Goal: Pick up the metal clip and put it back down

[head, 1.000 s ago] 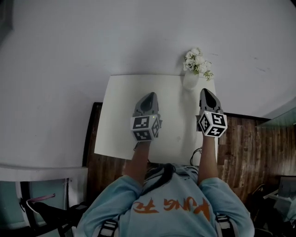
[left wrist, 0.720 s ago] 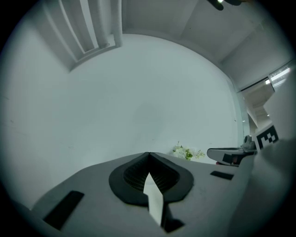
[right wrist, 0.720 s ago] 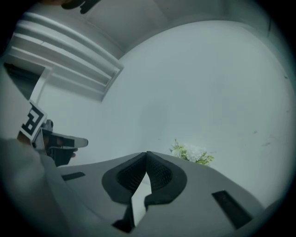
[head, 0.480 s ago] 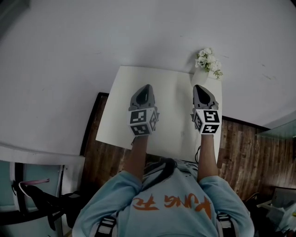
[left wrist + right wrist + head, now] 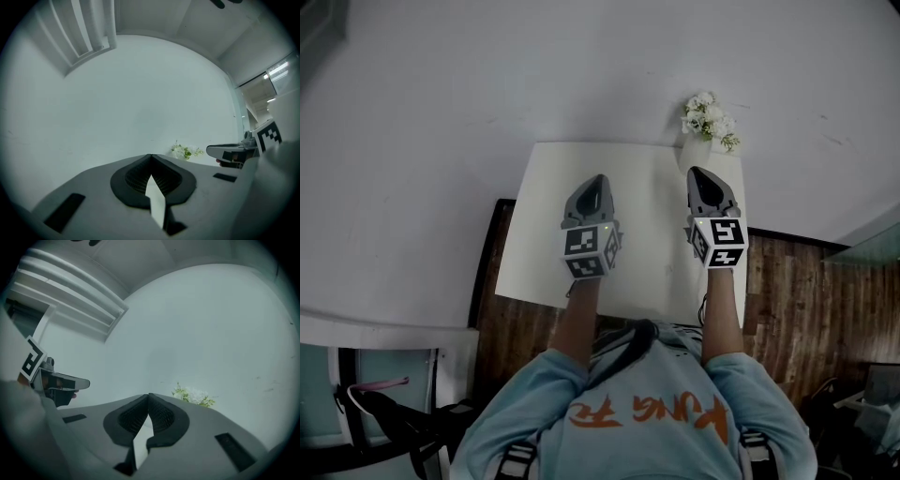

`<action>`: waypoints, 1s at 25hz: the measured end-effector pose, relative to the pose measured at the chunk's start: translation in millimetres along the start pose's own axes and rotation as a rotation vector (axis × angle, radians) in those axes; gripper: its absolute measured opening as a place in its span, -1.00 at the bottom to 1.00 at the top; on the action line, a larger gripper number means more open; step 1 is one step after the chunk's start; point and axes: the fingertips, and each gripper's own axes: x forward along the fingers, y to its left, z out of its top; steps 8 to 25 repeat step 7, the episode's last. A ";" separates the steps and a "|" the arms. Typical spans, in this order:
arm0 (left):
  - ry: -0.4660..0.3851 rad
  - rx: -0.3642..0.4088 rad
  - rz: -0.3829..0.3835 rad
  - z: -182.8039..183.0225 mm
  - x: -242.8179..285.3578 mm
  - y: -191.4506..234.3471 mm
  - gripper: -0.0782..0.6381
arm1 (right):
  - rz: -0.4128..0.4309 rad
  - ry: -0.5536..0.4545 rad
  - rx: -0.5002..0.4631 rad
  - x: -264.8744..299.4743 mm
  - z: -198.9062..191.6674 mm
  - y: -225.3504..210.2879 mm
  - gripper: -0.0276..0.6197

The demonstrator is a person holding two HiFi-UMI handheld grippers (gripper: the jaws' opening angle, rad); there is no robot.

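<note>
The head view gives us the left gripper and right gripper above the white surface, flowers at its far corner; the gripper views alone show both pairs of fingers pressed together, empty; we cannot find the clip.

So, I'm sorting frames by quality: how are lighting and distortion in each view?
Head view: dim, flat light, darker corners, no glare on the white table. Left gripper view: strong fisheye, black round border, flowers fairly sharp. Right gripper view: same fisheye, the near fingers soft.
</note>
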 end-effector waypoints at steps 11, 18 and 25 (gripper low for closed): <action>0.006 0.059 -0.007 -1.4 3.6 -7.3 -0.73 | -0.007 0.005 -0.010 0.4 -2.0 -3.2 -0.88; 0.006 0.059 -0.007 -1.4 3.6 -7.3 -0.73 | -0.007 0.005 -0.010 0.4 -2.0 -3.2 -0.88; 0.006 0.059 -0.007 -1.4 3.6 -7.3 -0.73 | -0.007 0.005 -0.010 0.4 -2.0 -3.2 -0.88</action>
